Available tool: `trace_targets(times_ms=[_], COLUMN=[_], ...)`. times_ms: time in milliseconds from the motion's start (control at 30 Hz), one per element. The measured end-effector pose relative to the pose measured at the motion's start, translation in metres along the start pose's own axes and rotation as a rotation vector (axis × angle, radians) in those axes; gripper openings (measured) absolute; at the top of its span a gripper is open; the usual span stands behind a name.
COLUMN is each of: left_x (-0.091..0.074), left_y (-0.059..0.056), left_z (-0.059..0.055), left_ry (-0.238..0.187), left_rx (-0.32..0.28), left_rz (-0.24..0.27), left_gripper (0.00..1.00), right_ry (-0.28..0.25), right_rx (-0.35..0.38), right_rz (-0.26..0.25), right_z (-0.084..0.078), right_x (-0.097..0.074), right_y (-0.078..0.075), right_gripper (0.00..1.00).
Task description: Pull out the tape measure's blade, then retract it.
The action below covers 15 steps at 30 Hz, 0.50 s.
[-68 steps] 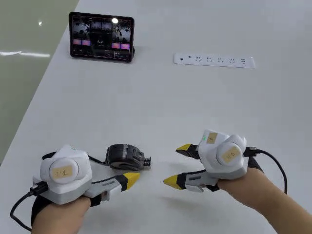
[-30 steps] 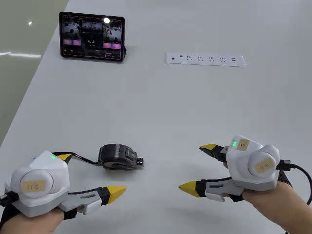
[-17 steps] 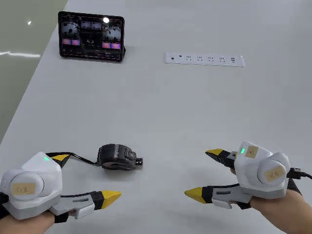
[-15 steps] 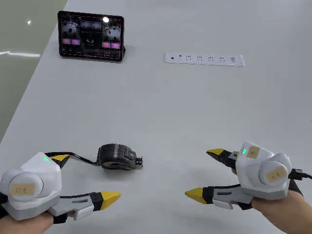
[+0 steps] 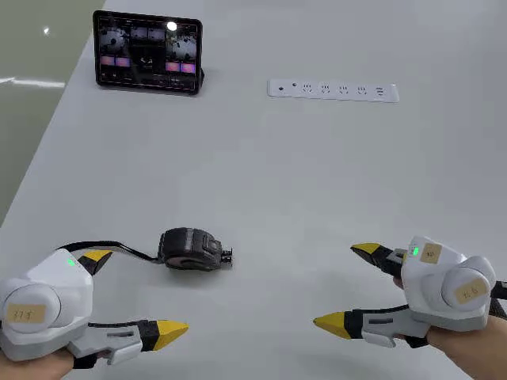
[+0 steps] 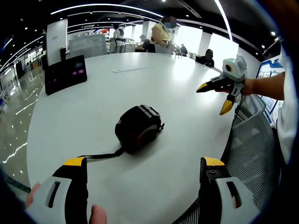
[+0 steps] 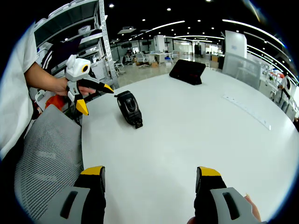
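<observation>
A black tape measure lies on the white table, its blade retracted and a black wrist strap trailing to the left. It also shows as the tape measure in the left gripper view and the tape measure in the right gripper view. My left gripper is open at the table's near left, clear of the tape measure, with nothing between its yellow-tipped jaws. My right gripper is open at the near right, well apart from the tape measure and holding nothing.
A tablet stands at the far left of the table. A white power strip lies at the far middle. A grey mesh chair back sits beside the table edge near me.
Both grippers have drawn back toward me and apart, the left to the left, the right to the right. The tape measure has stayed put on the table.
</observation>
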<state>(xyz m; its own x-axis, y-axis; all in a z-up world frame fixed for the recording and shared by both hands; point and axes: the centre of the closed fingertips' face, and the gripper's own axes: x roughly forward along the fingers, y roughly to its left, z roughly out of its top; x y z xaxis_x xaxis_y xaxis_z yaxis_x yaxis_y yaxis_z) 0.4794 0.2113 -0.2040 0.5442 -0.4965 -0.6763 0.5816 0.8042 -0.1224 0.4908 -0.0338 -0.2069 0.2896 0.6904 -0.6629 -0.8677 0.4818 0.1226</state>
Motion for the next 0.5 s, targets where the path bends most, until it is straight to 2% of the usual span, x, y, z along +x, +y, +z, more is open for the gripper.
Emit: trace_targets(times_ms=[500], left_x=[-0.0008], left_y=[0.0030], left_z=[-0.0035], left_ry=[-0.010], left_rx=[0.068], left_rz=[-0.023], left_gripper=[0.99], right_ry=[-0.028], right_rx=[-0.004], right_rz=[-0.012], right_z=[-0.0077], right_x=[-0.0038], right_y=[-0.0012], right_gripper=[0.85])
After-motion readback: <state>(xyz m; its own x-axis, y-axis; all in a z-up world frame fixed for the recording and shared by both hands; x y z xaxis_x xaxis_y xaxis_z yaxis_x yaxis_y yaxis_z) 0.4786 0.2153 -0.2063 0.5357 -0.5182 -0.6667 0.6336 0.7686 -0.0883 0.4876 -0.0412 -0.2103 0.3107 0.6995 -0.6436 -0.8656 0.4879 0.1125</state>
